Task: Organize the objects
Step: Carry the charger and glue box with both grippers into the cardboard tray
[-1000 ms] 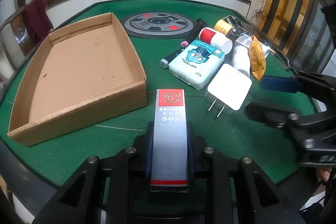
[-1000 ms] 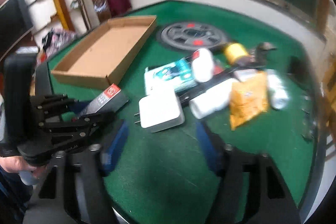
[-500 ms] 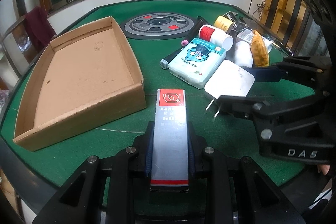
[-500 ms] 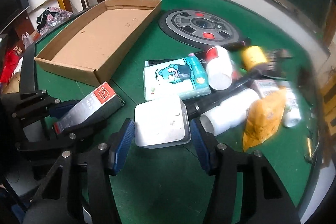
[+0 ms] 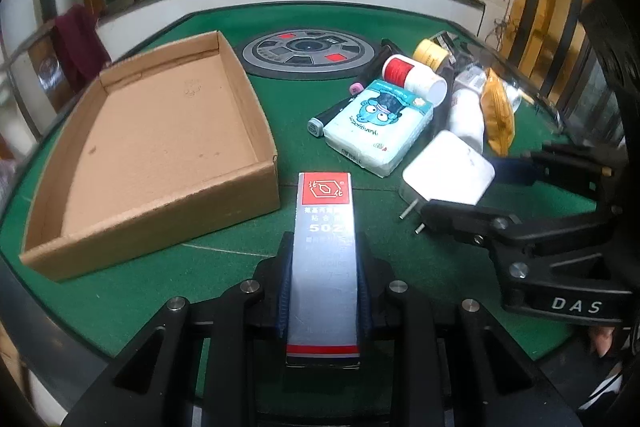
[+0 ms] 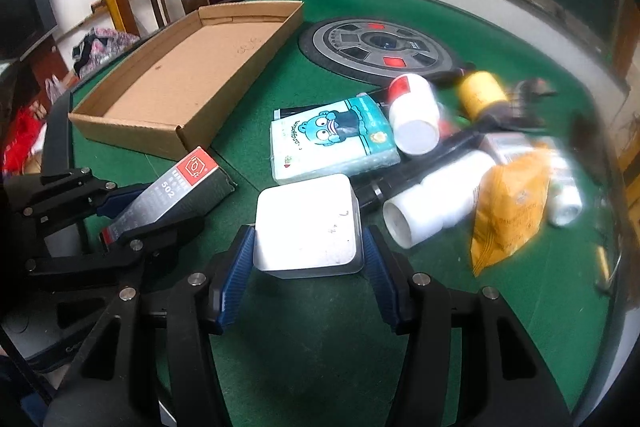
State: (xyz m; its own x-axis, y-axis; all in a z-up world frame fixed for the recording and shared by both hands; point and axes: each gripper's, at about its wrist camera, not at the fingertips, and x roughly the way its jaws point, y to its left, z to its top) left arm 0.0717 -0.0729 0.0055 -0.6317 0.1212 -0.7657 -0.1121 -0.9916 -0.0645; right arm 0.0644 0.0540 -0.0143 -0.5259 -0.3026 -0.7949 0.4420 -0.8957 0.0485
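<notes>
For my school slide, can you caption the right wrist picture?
Right claw hugging a white charger; left claw holds a glue box.

2 close downward views, shared table [image 5: 248, 107]

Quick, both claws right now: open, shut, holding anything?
Left claw: shut on the 502 glue box.
Right claw: pads against the sides of the white charger, gripping it.

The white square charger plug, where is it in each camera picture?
Left wrist view: the white square plastic charger plug lies right of centre, between the right claw's fingers.
Right wrist view: charger plug at bottom centre, between blue pads.
Shared landmark: the brown cardboard tray.
</notes>
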